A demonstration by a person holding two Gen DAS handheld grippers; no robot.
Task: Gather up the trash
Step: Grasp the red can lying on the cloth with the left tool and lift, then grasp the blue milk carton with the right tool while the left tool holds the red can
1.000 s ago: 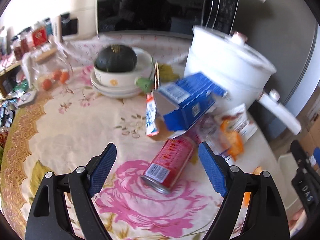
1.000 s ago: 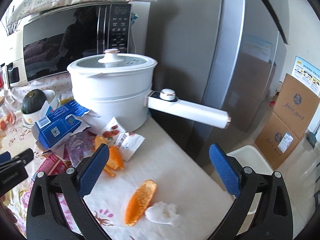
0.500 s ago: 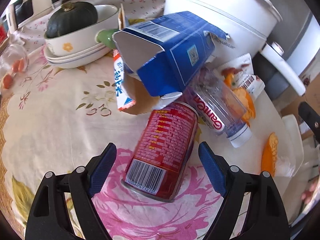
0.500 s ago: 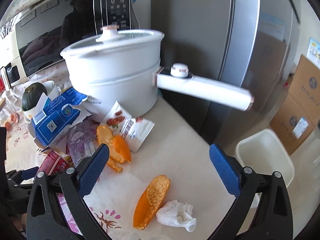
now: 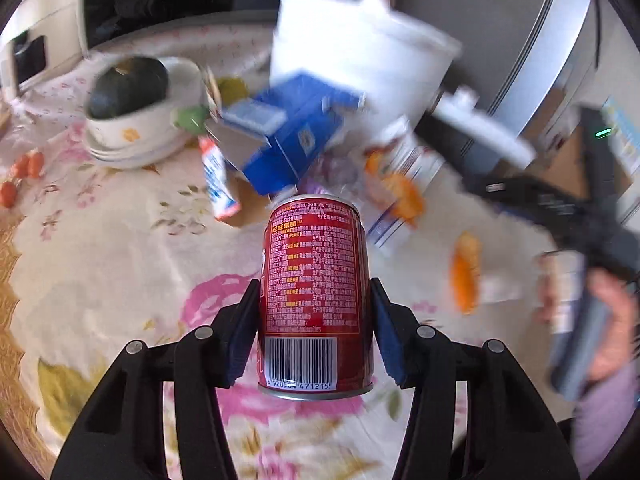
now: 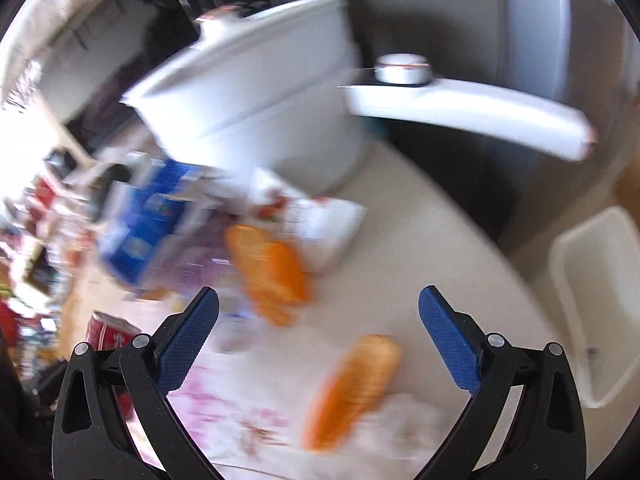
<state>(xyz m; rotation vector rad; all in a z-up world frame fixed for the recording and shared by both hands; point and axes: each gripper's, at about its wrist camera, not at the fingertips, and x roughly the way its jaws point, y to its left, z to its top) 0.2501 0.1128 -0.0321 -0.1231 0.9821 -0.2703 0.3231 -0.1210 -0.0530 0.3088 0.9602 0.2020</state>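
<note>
Trash-strewn floral tablecloth (image 5: 120, 248)

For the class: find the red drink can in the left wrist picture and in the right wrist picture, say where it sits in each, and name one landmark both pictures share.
Left wrist view: the red can fills the lower centre, between the closing pads of the left claw.
Right wrist view: the can shows at the lower left edge, behind the right claw's left arm.
Shared landmark: the blue carton.

- Left gripper (image 5: 315, 322): black plastic frame, triangular cut-outs, silver screws.
- Fingers (image 5: 386, 336): blue textured pads.
- Right gripper (image 6: 319, 334): same build.
- Sleeve (image 5: 604, 420): pale lilac.
</note>
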